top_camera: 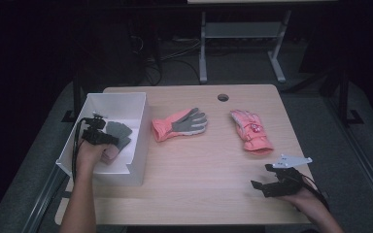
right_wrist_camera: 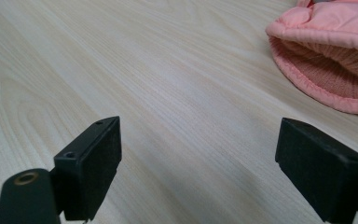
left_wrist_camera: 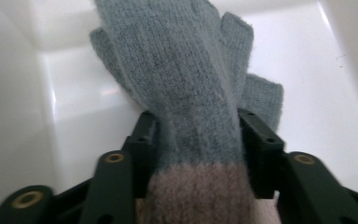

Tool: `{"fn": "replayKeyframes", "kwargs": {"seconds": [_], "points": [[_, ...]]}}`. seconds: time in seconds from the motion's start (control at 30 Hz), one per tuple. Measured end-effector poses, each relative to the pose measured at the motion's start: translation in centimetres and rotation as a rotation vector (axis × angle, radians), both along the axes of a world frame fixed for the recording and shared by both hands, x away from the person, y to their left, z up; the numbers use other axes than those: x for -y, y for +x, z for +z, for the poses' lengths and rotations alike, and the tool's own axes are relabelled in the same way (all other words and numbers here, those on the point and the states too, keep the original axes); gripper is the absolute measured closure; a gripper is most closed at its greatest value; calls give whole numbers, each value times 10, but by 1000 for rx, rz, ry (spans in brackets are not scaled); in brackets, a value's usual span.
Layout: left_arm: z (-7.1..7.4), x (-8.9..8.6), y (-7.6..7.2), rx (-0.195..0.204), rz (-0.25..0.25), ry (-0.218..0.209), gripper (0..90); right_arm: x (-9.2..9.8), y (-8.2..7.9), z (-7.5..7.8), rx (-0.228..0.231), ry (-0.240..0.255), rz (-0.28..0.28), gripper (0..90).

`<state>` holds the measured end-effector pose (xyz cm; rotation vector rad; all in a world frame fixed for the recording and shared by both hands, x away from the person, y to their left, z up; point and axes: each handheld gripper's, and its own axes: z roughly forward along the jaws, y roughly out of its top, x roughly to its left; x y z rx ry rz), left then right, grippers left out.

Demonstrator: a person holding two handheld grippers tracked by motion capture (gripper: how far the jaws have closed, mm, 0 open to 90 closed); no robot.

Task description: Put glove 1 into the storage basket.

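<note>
My left tongs [top_camera: 98, 132] are down inside the white bin [top_camera: 137, 160] at the left edge of the table [top_camera: 209, 170], and they are clenched on a grey knit glove [left_wrist_camera: 191, 93]. In the left gripper view I see the 2 jaws pressing the glove from either side, just above its brownish-pink cuff, which lies between the jaws nearest the camera. The grey fingers of the glove run away from the jaw tips toward the far wall of the bin, and a second grey piece peeks out from behind it on the right; I cannot tell whether that is part of the same glove. From the high view, the glove [top_camera: 118, 131] sits just ahead of the tongs, over the bin floor.

My right tongs [top_camera: 272, 177] rest low over the near right part of the table and are released: in the right gripper view the 2 jaws stand wide apart with bare wood between them. Ahead of them and off to the right lies a pink padded glove [right_wrist_camera: 328, 56], its open ribbed cuff turned toward the jaws, not touching them. In the high view that glove [top_camera: 250, 131] lies beyond the right tongs, and another pink glove with a grey palm [top_camera: 179, 124] lies between the 2 tongs, just beside the bin.
</note>
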<state>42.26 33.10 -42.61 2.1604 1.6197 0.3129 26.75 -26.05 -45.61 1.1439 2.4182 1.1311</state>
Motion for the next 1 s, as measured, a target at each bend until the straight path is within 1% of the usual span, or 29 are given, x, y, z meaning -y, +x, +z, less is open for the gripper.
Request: {"fn": "replayKeyframes", "kwargs": {"seconds": [0.03, 0.1, 0.2, 0.23, 0.27, 0.3, 0.37, 0.4, 0.43, 0.47, 0.5, 0.53, 0.57, 0.6, 0.63, 0.73, 0.83, 0.87, 0.9, 0.93, 0.97, 1.0], "points": [[-1, 1, 0, -4, 5, -6, 460, 0, 0, 0, -2, 0, 1, 141], [-2, 2, 0, -5, 5, -3, 407, 0, 0, 0, -1, -1, 2, 141], [-1, 5, 1, 15, 9, 35, 326, 0, -1, 0, -2, -4, 5, 141], [-1, 5, 1, 15, 9, 35, 300, 0, -1, 0, -2, -3, 5, 141], [1, 7, 0, 18, 35, 32, 279, 0, -1, 0, -1, -3, 5, 141], [1, 7, 0, 18, 35, 32, 257, 0, -1, 0, -1, -3, 5, 141], [6, 9, 0, 21, 45, 46, 240, 0, -1, 0, -2, -2, 5, 141], [12, 11, 0, 43, 46, 68, 212, 0, -1, 0, -2, -4, 5, 141], [12, 11, 0, 43, 46, 68, 206, 0, -1, 0, -2, -4, 5, 141], [20, 11, -1, 65, 46, 66, 201, 0, -1, 0, -3, -5, 6, 141], [20, 11, -1, 65, 46, 66, 198, 0, -1, 0, -3, -5, 6, 141], [25, 11, -2, 77, 41, 51, 198, 0, -1, 0, -3, -3, 6, 141], [29, 11, -3, 86, 30, 45, 198, 0, -1, 0, -3, -2, 6, 141], [38, 10, -5, 105, 12, 18, 198, 0, -1, 0, -1, -1, 8, 141], [38, 10, -5, 105, 12, 18, 198, 0, -1, 0, -1, -1, 8, 141], [50, 10, -8, 127, -11, -33, 198, -1, -1, 0, -6, -1, 9, 141], [62, 12, -13, 146, -40, -57, 198, -2, -1, 0, -8, 0, 8, 141], [71, 15, -15, 164, -67, -77, 191, -2, -1, 0, -8, -1, 10, 141], [75, 17, -17, 172, -80, -87, 184, -2, -1, 0, -8, -3, 13, 141], [75, 17, -17, 172, -80, -87, 182, -2, -1, 0, -8, -3, 13, 141], [79, 19, -18, 180, -92, -99, 182, -2, -1, -1, -8, -5, 15, 141], [86, 24, -20, 188, -127, -128, 164, -3, -1, -1, -15, -6, 16, 141]]}}
